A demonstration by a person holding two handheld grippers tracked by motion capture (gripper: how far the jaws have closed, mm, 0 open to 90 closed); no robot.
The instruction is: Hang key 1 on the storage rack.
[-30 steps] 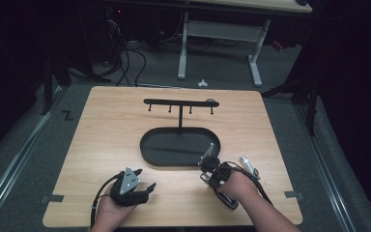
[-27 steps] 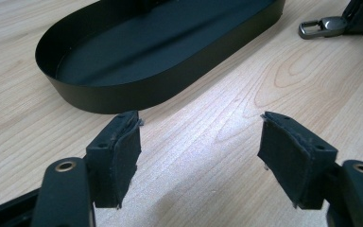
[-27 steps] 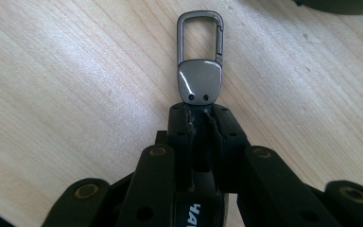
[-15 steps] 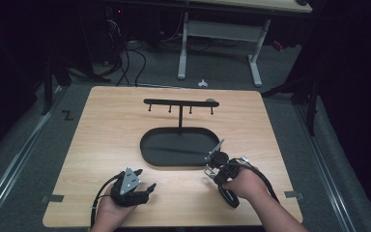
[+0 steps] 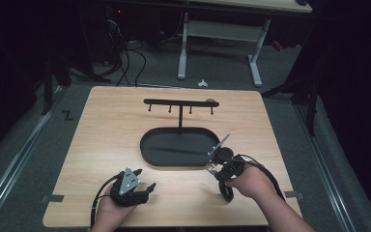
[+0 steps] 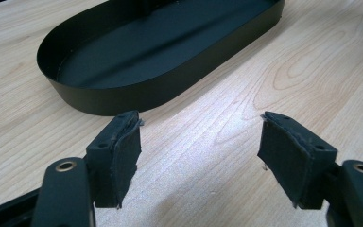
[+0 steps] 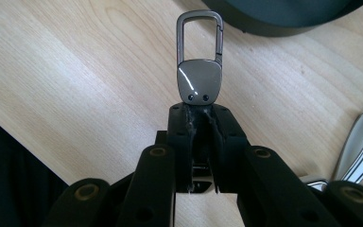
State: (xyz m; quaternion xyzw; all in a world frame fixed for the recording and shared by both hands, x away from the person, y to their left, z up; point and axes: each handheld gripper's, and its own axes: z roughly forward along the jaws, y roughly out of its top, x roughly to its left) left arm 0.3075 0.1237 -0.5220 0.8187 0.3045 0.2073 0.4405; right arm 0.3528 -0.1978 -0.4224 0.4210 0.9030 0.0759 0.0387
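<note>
One wooden bench carries everything here. On it stands one black oval tray with a single post rising from its far side to one crossbar, and four small hooks hang under that bar.

Near the tray's right end, the right gripper is clamped on a metal key clip. In the right gripper view the jaws press together on the clip's lower tab, and its open loop sticks straight out past the tips, above the bench just short of the tray's rim. A silver, key-like piece hangs beside that gripper; I cannot tell exactly what it is.

In front of the tray's left end, the left gripper sits low over the bench with its jaws apart and nothing between them.

The work looks to be hanging the clip on one of the hooks above the tray. The grip is the main risk: the pads pinch only a small, smooth tab, so a knock against the tray rim or the bar could twist the clip or pull it free. The loop is narrow and the hooks are small, so a slightly off approach could miss and nudge the stand. The dangling piece could also snag on the rim.

Count: one bench, one tray, one bar, four hooks, two grippers, one clip.
</note>
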